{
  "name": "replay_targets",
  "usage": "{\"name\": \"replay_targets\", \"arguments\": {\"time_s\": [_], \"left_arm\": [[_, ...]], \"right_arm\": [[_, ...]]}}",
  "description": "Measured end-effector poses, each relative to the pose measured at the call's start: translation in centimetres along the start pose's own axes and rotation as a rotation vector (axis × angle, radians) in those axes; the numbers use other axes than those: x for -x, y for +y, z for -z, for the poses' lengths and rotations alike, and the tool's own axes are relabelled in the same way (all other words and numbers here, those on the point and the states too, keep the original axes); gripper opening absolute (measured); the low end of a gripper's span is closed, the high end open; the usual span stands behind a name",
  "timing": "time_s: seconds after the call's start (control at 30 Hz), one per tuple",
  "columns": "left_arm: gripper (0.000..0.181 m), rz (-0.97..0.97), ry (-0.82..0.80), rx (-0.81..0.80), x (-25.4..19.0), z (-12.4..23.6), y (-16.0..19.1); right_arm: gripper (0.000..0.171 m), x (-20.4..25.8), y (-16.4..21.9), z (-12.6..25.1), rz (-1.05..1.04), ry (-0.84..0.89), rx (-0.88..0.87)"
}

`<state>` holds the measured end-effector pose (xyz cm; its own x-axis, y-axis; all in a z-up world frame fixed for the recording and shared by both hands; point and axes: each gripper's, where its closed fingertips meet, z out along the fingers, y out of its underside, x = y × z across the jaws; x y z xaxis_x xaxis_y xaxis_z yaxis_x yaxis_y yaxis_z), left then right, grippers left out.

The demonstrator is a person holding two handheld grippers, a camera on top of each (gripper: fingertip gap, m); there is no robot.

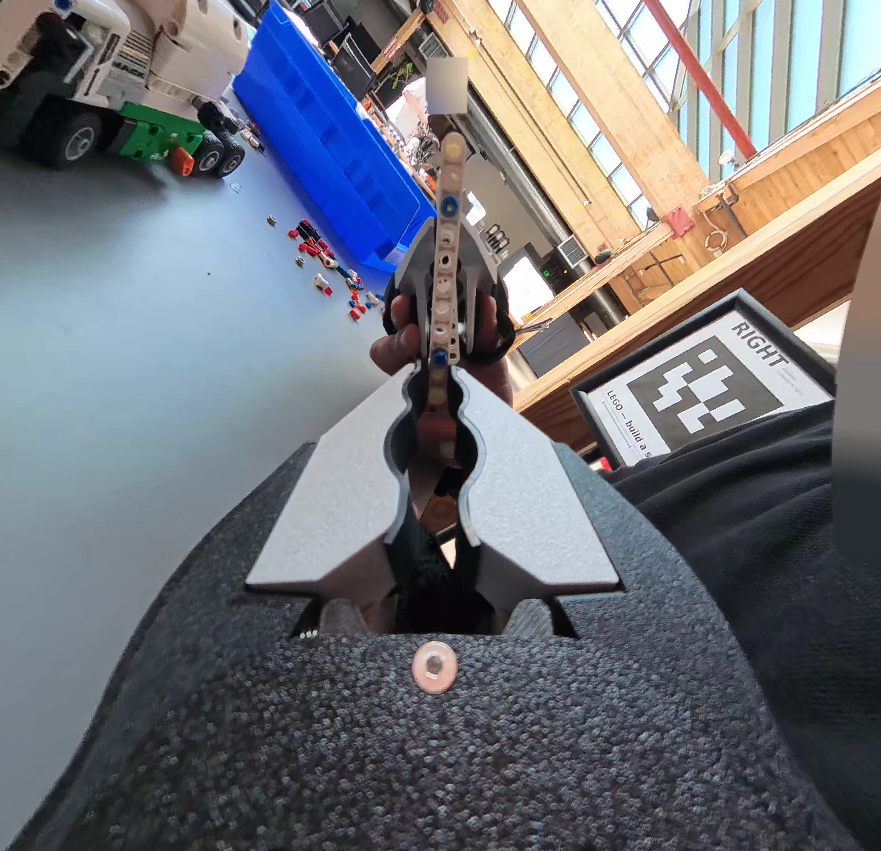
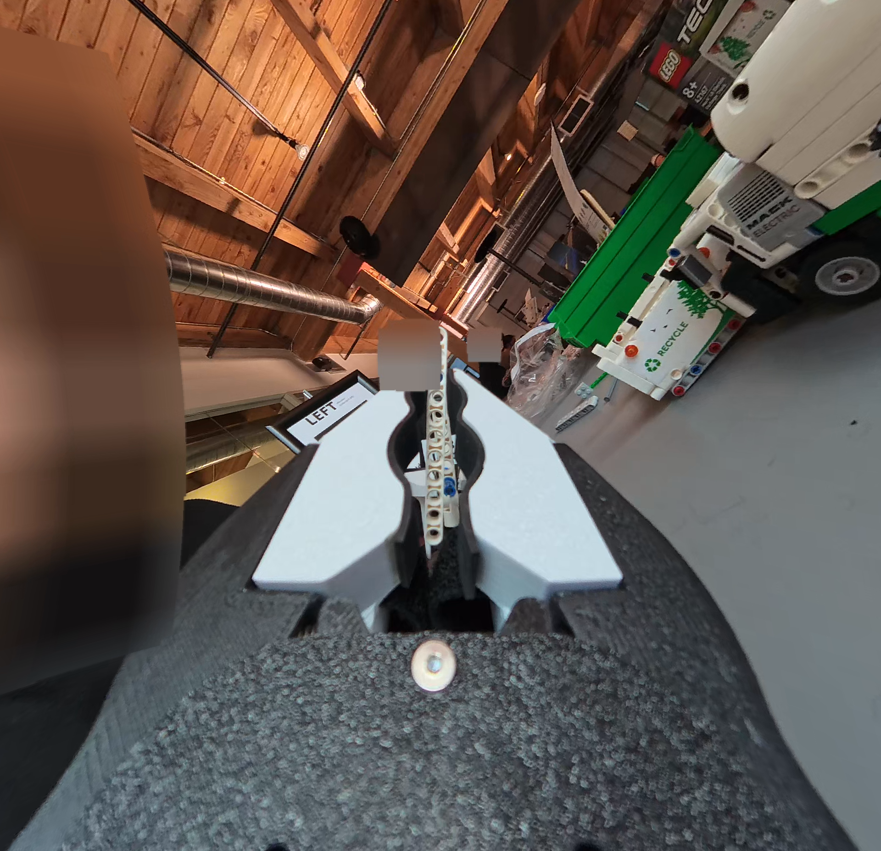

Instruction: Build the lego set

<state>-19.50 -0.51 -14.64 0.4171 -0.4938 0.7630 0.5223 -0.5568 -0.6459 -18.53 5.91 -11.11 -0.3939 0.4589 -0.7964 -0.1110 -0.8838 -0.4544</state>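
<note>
White perforated Lego beam (image 1: 445,275), carrying 2 blue pins (image 1: 449,205), held in the air above the counter (image 1: 143,351), pinched at both ends; in the left wrist view its near end sits between the tips of the left hand-held gripper (image 1: 435,375), whose grey fingers (image 1: 353,484) are pressed nearly together on it; farther along, the right hand-held gripper (image 1: 445,251) faces back toward the camera and clamps the same beam, with a person's hand (image 1: 400,332) behind it; in the right wrist view the beam (image 2: 436,465) stands almost upright between the pale fingers (image 2: 515,489) of the right hand-held gripper (image 2: 436,389), closed on it, with a second short white piece (image 2: 450,499) and 1 blue pin alongside; on the grey counter to the left of the left wrist view, a scatter of small red, blue and white loose parts (image 1: 329,270); just beyond them a blue plastic bin (image 1: 324,127); at the far left a white and green Lego truck (image 1: 109,79) on black wheels; in the right wrist view the same truck (image 2: 763,208) lies at the right, a detached white rear body section (image 2: 667,346) beside it, a clear plastic bag (image 2: 538,365) and a loose grey beam (image 2: 577,411) near it, a Lego box (image 2: 701,31) behind; a framed marker card (image 1: 701,380) rests on dark cloth at the right of the left wrist view.
</note>
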Motion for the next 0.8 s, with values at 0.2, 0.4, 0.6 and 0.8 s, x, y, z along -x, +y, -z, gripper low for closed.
{"name": "replay_targets", "arguments": {"time_s": [0.2, 0.4, 0.6, 0.8], "left_arm": [[0.005, -0.16, -0.028, 0.179, -0.6, -0.2, 1.4], [0.004, -0.169, -0.018, 0.166, -0.6, 0.2, 0.8], [0.004, -0.186, -0.018, 0.152, -0.4, 0.1, 0.1], [0.005, -0.239, -0.026, 0.175, -0.3, -0.5, 0.2]], "right_arm": [[0.006, 0.8, 1.1, -0.3, 0.046, -0.035, 0.081], [0.005, 0.9, 1.9, -0.4, 0.05, -0.036, 0.134], [0.006, 0.4, 4.0, -1.2, 0.099, 0.016, 0.243], [0.006, 0.2, 4.9, -1.4, 0.118, 0.046, 0.291]]}}
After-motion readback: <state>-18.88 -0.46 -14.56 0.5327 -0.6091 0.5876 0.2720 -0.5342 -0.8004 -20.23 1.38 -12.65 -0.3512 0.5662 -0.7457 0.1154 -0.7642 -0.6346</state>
